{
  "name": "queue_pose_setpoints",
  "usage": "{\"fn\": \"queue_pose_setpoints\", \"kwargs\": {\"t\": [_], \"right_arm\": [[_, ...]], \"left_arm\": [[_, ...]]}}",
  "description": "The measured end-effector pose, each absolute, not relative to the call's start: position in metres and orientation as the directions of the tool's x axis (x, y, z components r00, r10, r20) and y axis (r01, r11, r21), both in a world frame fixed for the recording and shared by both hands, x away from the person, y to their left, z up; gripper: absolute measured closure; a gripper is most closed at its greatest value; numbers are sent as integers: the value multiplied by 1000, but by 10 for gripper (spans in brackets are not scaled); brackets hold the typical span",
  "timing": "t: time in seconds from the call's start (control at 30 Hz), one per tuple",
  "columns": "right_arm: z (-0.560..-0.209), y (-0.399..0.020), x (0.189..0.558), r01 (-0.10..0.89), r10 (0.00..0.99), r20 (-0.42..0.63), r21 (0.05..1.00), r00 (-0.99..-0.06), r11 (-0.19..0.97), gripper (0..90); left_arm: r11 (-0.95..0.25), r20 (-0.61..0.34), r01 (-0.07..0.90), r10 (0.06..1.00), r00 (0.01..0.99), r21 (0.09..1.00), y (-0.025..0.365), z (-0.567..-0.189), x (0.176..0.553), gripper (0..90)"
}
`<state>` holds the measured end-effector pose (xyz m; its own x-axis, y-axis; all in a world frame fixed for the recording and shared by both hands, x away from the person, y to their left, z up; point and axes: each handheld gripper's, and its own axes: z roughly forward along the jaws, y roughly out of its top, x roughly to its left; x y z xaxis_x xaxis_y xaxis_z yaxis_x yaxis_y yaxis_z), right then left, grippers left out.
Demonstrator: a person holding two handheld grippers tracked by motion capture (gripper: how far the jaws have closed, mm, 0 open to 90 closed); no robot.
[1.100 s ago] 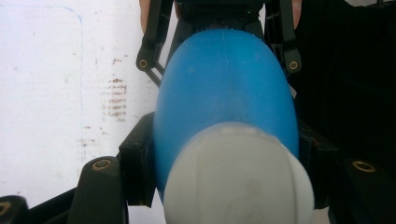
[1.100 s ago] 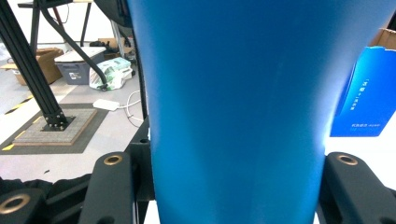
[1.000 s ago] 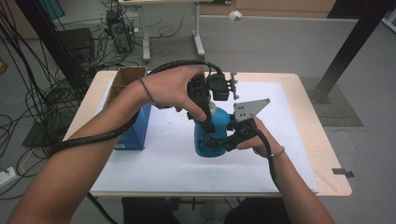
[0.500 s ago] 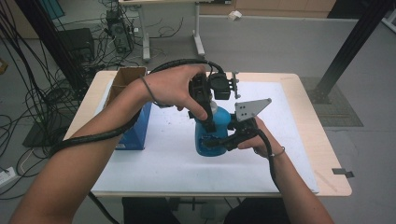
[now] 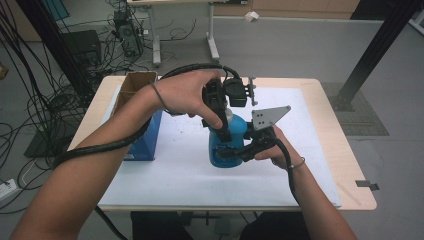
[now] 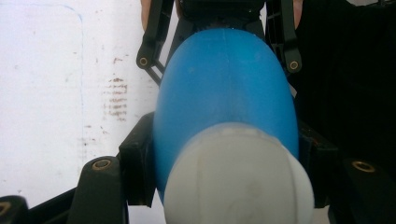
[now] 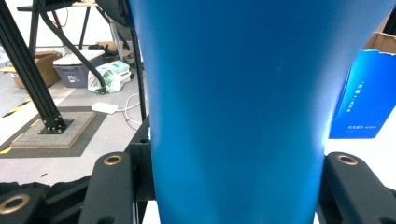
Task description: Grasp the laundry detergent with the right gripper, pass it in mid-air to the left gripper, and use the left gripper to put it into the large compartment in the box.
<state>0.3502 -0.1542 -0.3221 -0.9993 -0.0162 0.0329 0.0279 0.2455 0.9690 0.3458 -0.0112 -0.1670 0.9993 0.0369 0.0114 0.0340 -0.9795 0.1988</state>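
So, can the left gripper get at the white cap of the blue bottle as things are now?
Probably yes. The left gripper comes from above and its jaws already close near the top of the blue bottle, with the white cap between them. The right gripper grips lower on the body, out of the way.

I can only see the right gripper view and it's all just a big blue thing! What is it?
Observer: It's a blue bottle standing upright on a white sheet on the table.
Operator: Does it have a lid?
Observer: Yes, a white cap sits on top. It's clear in the left gripper view.
Operator: Where's my other tool?
Observer: The left tool comes down from above and is shut on the bottle's upper part, just under the cap.
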Motion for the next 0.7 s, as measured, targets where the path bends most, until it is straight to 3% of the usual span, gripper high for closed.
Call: {"fn": "queue_pose_setpoints", "kwargs": {"t": [0.7], "right_arm": [[-323,-153,351,21,-13,25,967,-1000,253,438]], "left_arm": [[-983,27,38,43,999,179,-12,-168,345,379]]}}
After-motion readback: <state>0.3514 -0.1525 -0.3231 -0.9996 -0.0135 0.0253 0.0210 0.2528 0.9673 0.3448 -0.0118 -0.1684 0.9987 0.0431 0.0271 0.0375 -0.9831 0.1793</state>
